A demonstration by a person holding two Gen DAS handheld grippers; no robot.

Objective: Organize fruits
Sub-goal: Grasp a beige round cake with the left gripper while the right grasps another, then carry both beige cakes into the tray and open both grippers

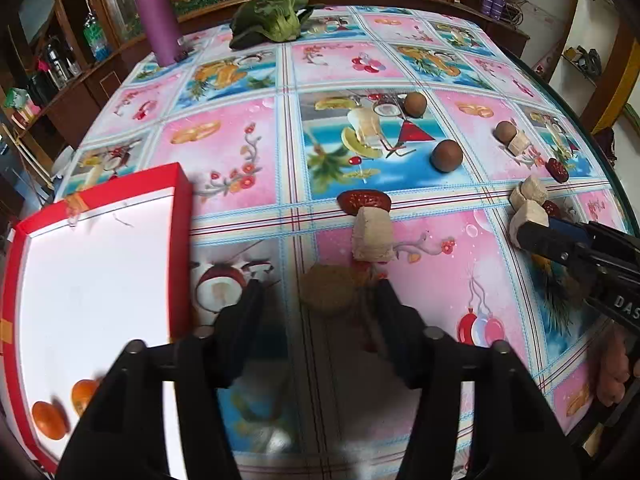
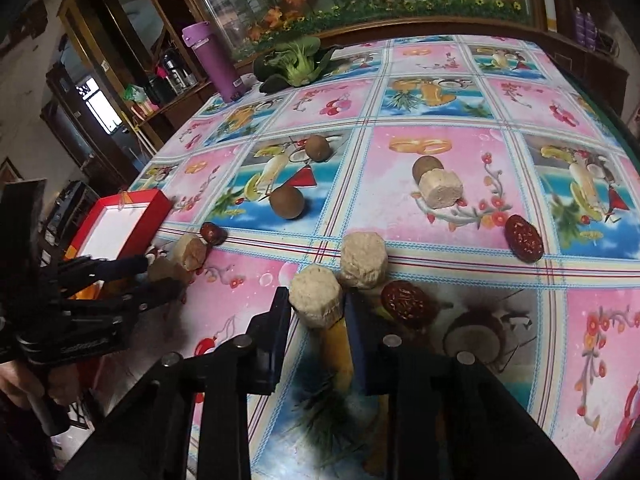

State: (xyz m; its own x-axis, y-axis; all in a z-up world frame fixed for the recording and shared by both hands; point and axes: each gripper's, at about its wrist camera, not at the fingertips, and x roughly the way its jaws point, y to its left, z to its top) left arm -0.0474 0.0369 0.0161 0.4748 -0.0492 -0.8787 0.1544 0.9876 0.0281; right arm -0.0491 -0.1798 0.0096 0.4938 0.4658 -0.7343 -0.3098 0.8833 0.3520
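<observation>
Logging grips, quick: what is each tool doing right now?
Left tool: open, around a brown round fruit.
Right tool: closing on a pale chunk; contact unclear.

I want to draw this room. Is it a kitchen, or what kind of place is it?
Probably a dining room at home: a table under a fruit-print cloth, a wooden cabinet with jars, and a purple bottle beside leafy greens.

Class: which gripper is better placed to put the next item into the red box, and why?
Left. The left gripper is right beside the red box, jaws open around a brown fruit. The right gripper is further from the box, at a beige chunk.
</observation>
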